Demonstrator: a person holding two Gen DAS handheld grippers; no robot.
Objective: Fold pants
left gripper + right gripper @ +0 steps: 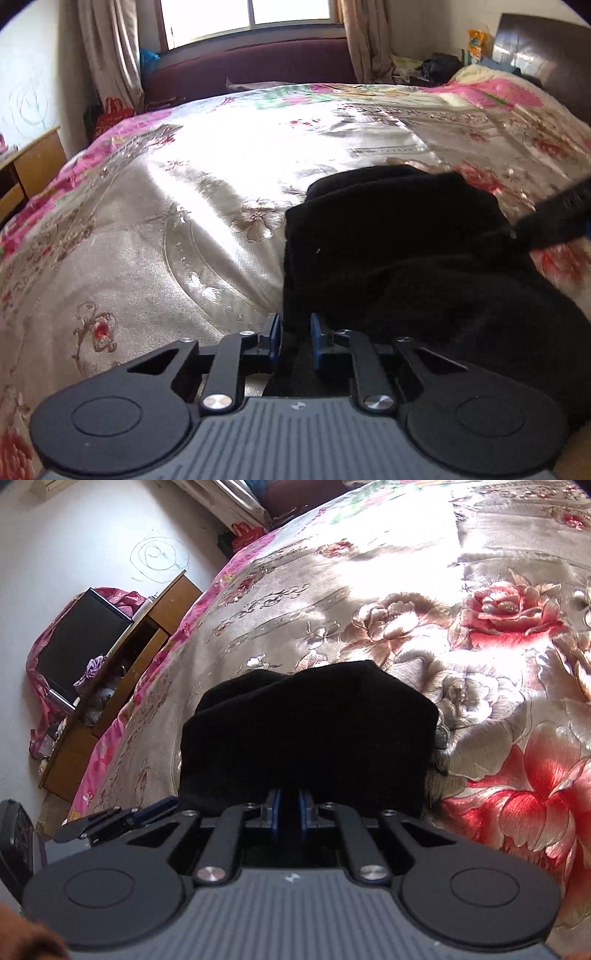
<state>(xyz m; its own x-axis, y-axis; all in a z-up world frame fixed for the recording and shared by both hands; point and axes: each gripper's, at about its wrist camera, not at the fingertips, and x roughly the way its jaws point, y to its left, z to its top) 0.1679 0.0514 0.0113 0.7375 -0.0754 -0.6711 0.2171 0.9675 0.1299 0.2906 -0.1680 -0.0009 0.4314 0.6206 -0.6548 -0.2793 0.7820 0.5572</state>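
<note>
The black fleecy pants (pixel 399 251) lie bunched and partly folded on the shiny floral satin bedspread (pixel 184 206), toward its near edge. The left tool (pixel 295 334) is clamped on the cloth's near hem at six o'clock; the right tool (pixel 289 808) pinches its own fold likewise. Judged mid-fold: next, carry both edges toward twelve o'clock together, keeping them level.

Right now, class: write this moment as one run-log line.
left gripper: shut on pants | right gripper: shut on pants | pants: bunched on bedspread
</note>
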